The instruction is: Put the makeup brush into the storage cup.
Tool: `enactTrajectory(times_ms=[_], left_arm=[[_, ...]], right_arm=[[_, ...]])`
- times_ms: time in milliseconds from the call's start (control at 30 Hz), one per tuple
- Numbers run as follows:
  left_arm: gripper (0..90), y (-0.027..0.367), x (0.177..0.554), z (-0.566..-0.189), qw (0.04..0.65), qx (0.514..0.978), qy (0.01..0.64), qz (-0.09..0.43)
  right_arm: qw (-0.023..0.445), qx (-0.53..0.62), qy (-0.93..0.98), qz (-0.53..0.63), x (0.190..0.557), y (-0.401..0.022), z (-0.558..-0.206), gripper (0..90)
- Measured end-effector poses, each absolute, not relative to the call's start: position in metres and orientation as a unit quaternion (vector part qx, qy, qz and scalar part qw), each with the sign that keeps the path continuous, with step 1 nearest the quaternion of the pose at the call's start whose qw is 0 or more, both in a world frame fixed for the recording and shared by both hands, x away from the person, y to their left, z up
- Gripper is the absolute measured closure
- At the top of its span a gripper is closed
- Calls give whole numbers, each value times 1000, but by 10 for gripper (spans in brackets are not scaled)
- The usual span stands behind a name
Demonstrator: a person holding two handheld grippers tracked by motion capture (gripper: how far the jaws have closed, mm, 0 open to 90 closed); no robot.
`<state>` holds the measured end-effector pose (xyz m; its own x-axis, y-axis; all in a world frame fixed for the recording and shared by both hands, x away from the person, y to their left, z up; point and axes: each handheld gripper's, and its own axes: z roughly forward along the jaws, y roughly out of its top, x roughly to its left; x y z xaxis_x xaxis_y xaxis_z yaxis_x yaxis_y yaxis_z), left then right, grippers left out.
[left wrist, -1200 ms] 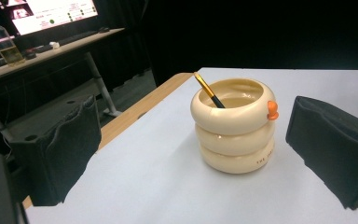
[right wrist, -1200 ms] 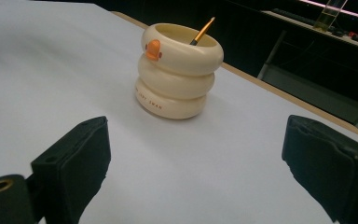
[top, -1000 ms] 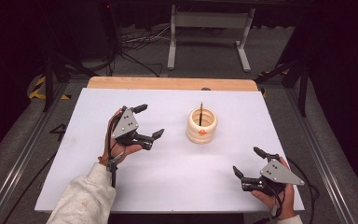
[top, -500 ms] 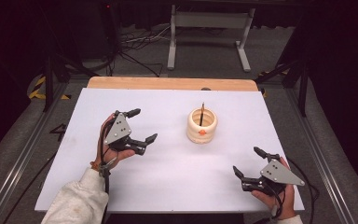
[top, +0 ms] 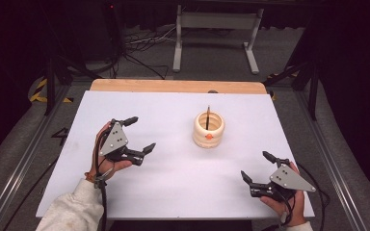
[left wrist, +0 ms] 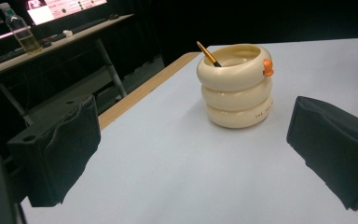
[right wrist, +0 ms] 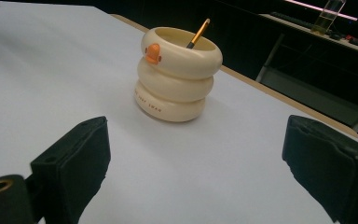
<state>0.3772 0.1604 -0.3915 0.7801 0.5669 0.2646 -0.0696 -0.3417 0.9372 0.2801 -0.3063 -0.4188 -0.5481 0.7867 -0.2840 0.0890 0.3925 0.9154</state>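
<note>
A cream, three-ringed holder (top: 208,130) with a small orange knob stands upright on the white worktop (top: 173,187), nearer the far edge and a little right of centre. A slim brush (top: 207,117) leans inside it, handle poking above the rim. The left gripper (top: 134,134) is well apart near the left edge, jaws spread wide and empty. The right gripper (top: 257,167) sits by the near right corner, jaws likewise wide and empty.

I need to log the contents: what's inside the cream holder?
One pencil leans inside the holder, its top end above the rim. The holder's wall hides its lower part and the bottom.
</note>
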Motion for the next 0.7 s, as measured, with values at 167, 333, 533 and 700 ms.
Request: enactTrajectory(times_ms=[167,333,533,700], left_arm=[[35,166,373,-395,549,765,167,292],[33,173,368,-397,545,767,168,292],[34,182,359,-400,540,767,172,300],[35,189,353,-403,535,770,173,302]], right_arm=[[374,293,746,466,280,-306,-419,80],[374,292,747,466,280,-306,-419,79],[374,293,746,466,280,-306,-419,79],[374,292,746,466,280,-306,-419,79]])
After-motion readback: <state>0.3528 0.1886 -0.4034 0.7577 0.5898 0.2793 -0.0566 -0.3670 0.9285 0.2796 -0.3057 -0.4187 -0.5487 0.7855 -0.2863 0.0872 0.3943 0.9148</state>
